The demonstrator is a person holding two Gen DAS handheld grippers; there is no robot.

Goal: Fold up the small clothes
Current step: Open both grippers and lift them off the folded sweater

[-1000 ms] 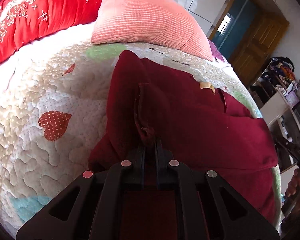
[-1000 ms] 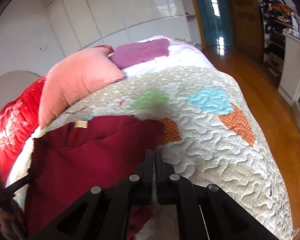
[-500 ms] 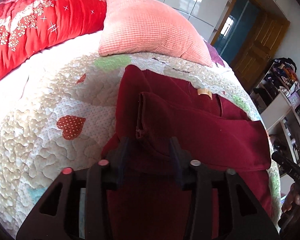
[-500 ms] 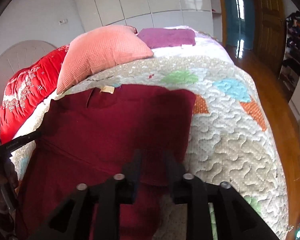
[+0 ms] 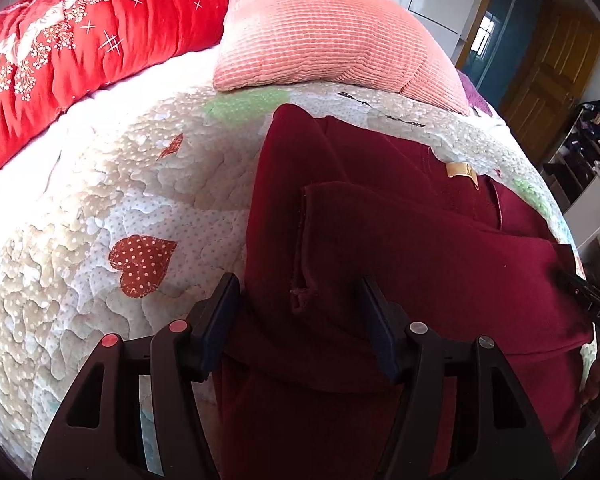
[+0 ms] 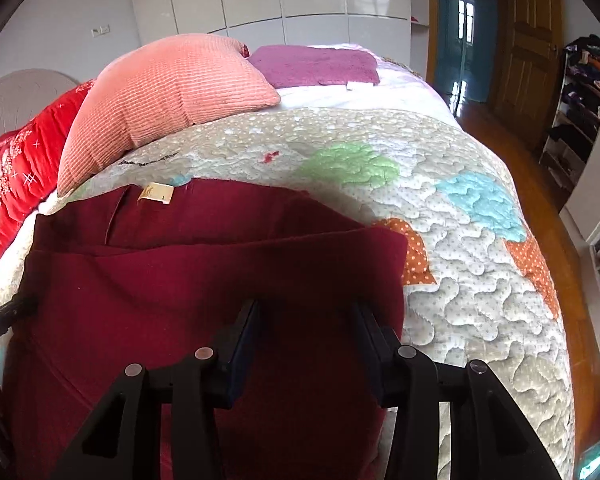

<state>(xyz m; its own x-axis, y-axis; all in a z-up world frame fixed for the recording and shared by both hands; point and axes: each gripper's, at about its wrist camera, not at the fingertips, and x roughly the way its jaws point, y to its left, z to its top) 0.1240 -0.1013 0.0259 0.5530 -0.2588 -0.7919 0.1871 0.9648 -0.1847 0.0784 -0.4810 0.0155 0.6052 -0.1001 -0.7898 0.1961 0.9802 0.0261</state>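
A dark red garment [image 5: 400, 248] with a tan neck label [image 5: 460, 169] lies on the quilted bedspread [image 5: 100, 208], its lower part folded up over the body. My left gripper [image 5: 298, 300] is open and empty, its jaws either side of the folded hem at the garment's left edge. The garment also shows in the right wrist view [image 6: 204, 280], with its label [image 6: 156, 192] at the far side. My right gripper [image 6: 306, 324] is open and empty just above the fold's right part. The other gripper's tip shows at the left edge [image 6: 4, 312].
A pink ribbed pillow [image 5: 332, 32] and a red quilt [image 5: 72, 52] lie at the head of the bed. A purple towel [image 6: 316, 65] lies behind the pillow. The bed's edge drops to a wooden floor [image 6: 580, 280] on the right, with shelves [image 6: 580, 120] beyond.
Both grippers went from shut on the garment's folded edge to open, letting it drop onto the garment. Both have drawn back slightly.
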